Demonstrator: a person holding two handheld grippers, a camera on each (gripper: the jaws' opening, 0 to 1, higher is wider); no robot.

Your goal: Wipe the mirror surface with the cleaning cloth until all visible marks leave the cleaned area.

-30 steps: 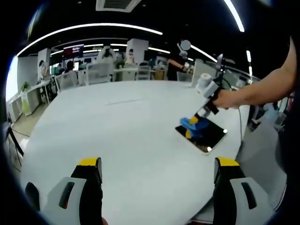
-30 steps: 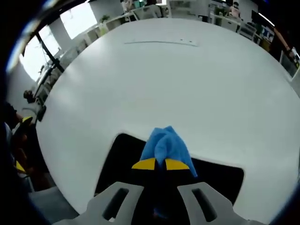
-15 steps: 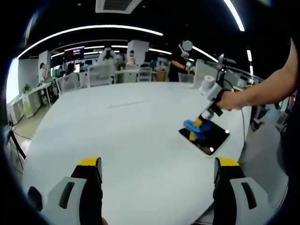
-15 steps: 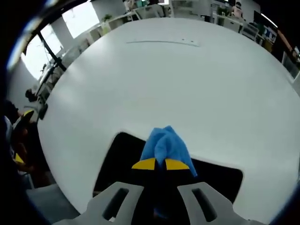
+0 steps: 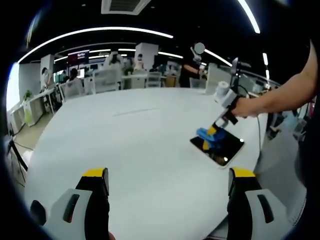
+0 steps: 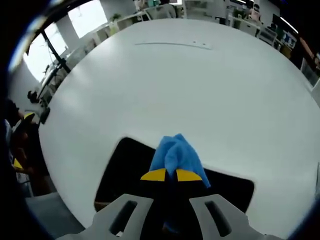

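Behind, a round white table (image 5: 135,145) fronts a dim, strip-lit office.

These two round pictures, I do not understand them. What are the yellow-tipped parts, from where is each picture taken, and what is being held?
A person holds a two-jaw tool in each hand, with a camera riding on each. The left gripper hangs open over the white table, holding nothing. From there you see the right gripper, held by the person's hand, pressing a blue cloth on the dark mirror. The other picture looks along the right gripper, shut on the cloth above the mirror.
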